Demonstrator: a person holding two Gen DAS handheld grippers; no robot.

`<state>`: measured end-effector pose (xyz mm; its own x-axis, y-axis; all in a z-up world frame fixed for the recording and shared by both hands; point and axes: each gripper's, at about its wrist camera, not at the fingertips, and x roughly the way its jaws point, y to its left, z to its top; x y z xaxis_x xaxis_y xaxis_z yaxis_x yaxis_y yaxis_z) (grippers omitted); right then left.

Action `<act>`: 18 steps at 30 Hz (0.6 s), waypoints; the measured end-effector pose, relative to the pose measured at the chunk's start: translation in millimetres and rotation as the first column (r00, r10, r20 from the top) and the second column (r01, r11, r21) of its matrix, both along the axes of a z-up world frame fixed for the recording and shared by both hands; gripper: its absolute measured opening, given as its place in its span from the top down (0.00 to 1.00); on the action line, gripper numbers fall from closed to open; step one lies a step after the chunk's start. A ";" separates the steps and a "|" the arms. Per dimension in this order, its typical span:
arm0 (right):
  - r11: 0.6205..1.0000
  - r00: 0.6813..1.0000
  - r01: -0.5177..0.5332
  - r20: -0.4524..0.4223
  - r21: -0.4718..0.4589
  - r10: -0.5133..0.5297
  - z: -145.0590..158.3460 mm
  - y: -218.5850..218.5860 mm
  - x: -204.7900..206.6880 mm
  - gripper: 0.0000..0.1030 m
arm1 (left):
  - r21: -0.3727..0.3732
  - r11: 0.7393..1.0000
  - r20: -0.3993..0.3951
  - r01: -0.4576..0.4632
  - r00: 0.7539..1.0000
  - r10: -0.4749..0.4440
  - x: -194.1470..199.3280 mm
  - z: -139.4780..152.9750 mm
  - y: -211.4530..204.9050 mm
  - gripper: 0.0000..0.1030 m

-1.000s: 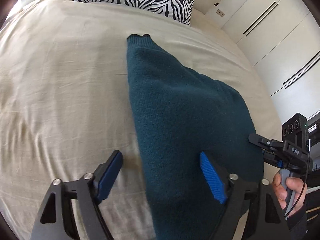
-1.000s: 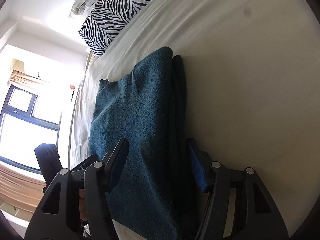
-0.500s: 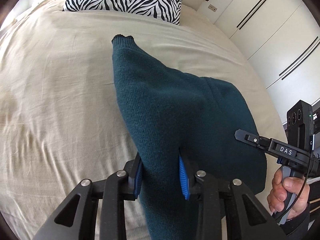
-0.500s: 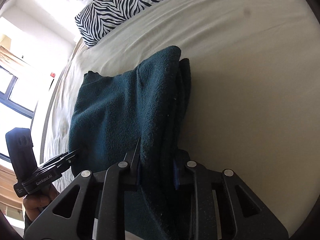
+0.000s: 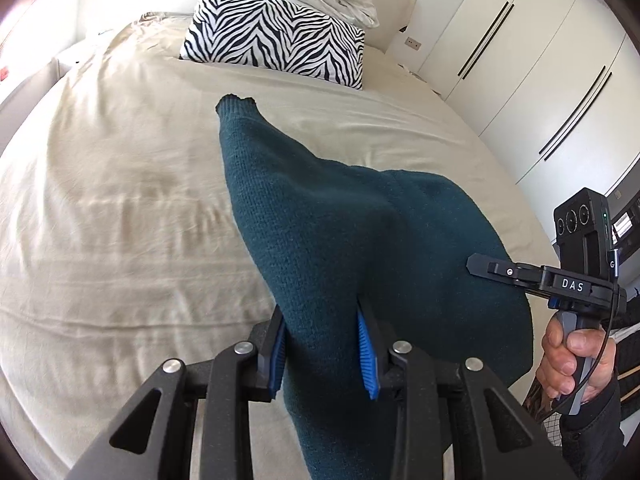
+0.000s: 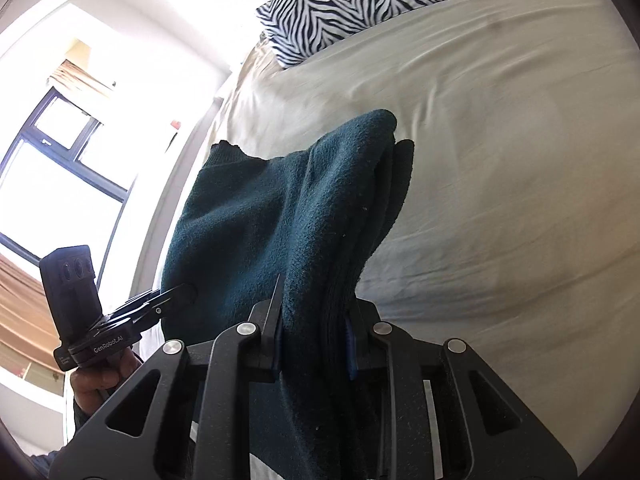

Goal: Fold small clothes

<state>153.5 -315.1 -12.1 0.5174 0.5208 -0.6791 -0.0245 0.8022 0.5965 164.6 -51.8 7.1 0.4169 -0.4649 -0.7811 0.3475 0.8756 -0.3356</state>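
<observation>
At lower centre of both views, left gripper [image 5: 323, 350] and right gripper [image 6: 313, 338] clamp a dark teal knitted sweater [image 5: 360, 248], whose thick layers could slip if either loosens.

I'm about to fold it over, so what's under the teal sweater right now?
The cream bedsheet shows around the teal sweater; whatever lies directly beneath is covered. Both grippers, left and right, clamp its near edge.

1. Daylight floods in from the dark-framed window [image 6: 60, 152] at far left of the right wrist view, blown out to white glare.
2. The cream bedsheet [image 5: 120, 200] is bright with soft crease shadows.
3. Fisheye curvature bends the white wardrobe doors [image 5: 540, 72]; corners vignette black.
</observation>
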 end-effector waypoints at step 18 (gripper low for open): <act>0.919 0.987 0.082 -0.162 0.385 -0.020 -148.5 47.4 -50.5 0.77 | -0.099 0.991 -0.129 -0.090 0.989 0.077 -13.2 -105.8 68.5 0.50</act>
